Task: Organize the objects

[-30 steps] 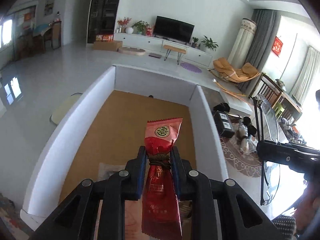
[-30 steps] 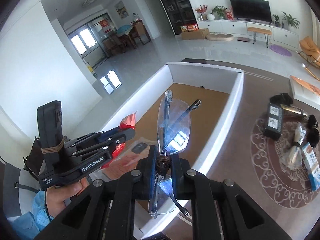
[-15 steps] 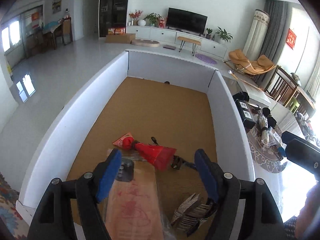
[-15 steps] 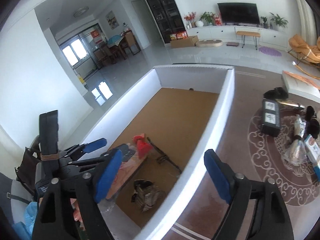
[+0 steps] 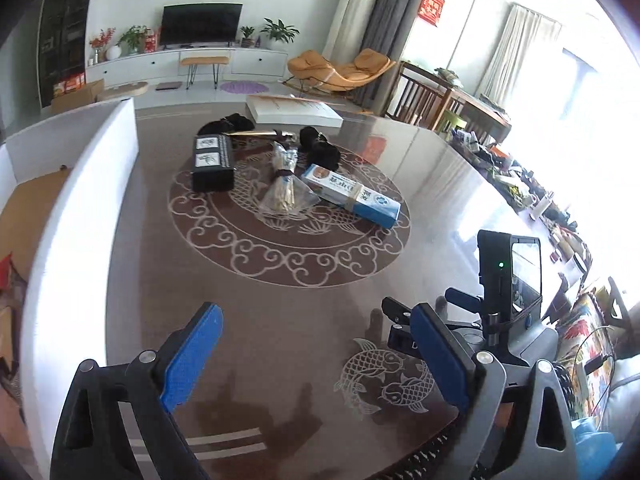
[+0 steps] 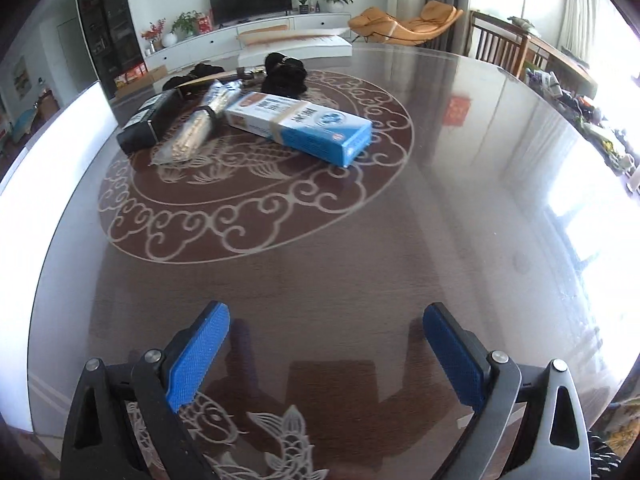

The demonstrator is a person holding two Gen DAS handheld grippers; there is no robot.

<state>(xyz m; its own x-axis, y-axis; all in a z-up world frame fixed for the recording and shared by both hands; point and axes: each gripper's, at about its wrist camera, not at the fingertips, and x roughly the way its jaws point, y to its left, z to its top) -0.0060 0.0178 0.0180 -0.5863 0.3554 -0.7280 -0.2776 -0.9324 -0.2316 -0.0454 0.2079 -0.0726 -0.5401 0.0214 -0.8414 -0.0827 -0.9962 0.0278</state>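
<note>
Both sets of tongs are standing wide with nothing between the pads, their jaws having just been opening. The left gripper point(image 5: 316, 356) and the right gripper point(image 6: 326, 354) are both hanging over bare dark table point(image 6: 460, 208), tilted downward. Ahead of the right tongs and a little to their left, the blue and white box point(image 6: 300, 124) is lying flat, its long axis running slantwise from far left to near right, with its blue end toward the tongs. Just left of it lies the clear bundle of sticks point(image 6: 198, 128), then the black box point(image 6: 148, 124), with dark pouches point(image 6: 285, 73) beyond.

From the left tongs the same cluster is lying ahead; the blue and white box point(image 5: 350, 196) looks nearer the right tongs, so that hand seems better placed.

A second ago each gripper was clamped on something above the white-walled bin point(image 5: 76, 216): the left on a red packet, the right on glasses. Both are now turned away from it, empty.
</note>
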